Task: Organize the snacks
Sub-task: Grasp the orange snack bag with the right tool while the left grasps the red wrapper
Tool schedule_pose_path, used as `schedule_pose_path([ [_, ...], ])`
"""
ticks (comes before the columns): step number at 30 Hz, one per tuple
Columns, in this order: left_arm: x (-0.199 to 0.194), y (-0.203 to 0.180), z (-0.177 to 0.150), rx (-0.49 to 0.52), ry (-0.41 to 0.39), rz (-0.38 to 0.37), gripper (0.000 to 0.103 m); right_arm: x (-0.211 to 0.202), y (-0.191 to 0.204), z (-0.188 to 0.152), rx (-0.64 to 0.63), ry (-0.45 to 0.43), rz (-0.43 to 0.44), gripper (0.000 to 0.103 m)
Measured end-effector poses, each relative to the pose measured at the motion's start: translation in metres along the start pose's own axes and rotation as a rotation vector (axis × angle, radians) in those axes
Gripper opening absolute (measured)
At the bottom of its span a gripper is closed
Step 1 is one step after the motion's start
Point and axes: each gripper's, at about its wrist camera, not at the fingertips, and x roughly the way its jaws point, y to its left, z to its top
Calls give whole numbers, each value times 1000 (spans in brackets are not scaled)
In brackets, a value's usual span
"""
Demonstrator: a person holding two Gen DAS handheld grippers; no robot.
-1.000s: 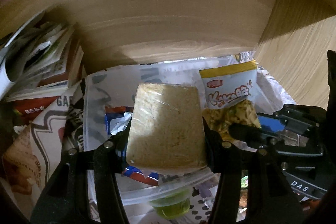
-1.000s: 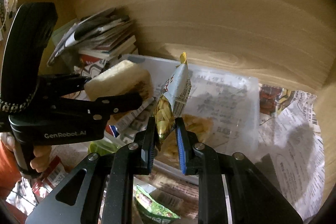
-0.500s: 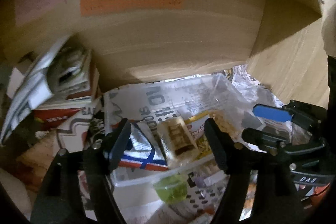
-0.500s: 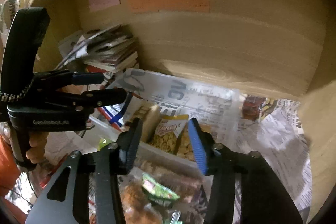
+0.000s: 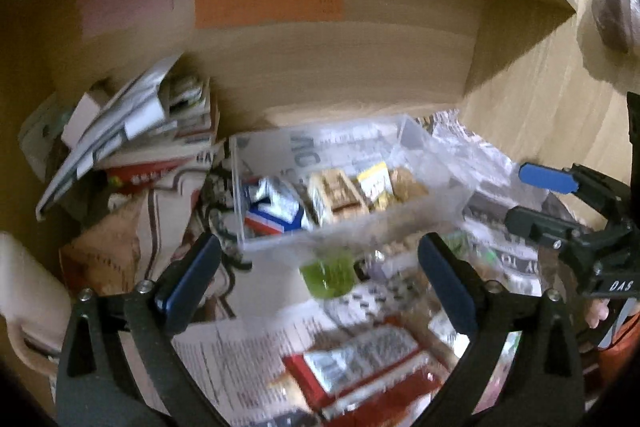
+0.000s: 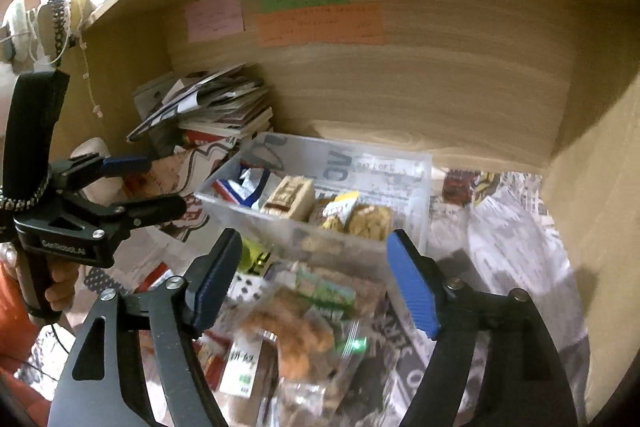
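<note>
A clear plastic bin [image 5: 344, 241] [image 6: 280, 223] stands on the newspaper-lined shelf. In it lie a blue, red and silver packet [image 5: 276, 207], a beige wrapped cake [image 5: 338, 189] [image 6: 288, 197] and a yellow-topped snack bag [image 5: 374, 181] [image 6: 344, 205]. My left gripper [image 5: 319, 241] hangs in front of the bin, its jaws opening with nothing between them. My right gripper [image 6: 314, 235] is also in front of the bin, jaws opening and empty. Each shows in the other's view: left gripper [image 6: 156, 183], right gripper [image 5: 520, 195].
Loose snacks lie before the bin: a green jelly cup [image 5: 328, 275], a red and silver packet [image 5: 360, 363], a clear bag of orange-brown pieces [image 6: 304, 315]. A stack of magazines [image 5: 152, 131] [image 6: 216, 107] fills the back left. Wooden walls close the back and right.
The left gripper let go of the beige cake and the right let go of the yellow snack bag; both now lie in the bin. Both grippers drew back from it with jaws spreading.
</note>
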Motion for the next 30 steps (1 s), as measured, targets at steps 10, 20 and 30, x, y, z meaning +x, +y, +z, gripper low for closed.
schedule_pose_path([
  [10,7,17,-52,-91,106,-28,100,0,9,-39,45,28,-18,82],
  [20,20,15,-78,-115,181,-66,100,17,21,-58,42,58,-45,85],
  [30,36,-9,-86,-65,210,-97,100,34,28,-64,11,107,-36,93],
])
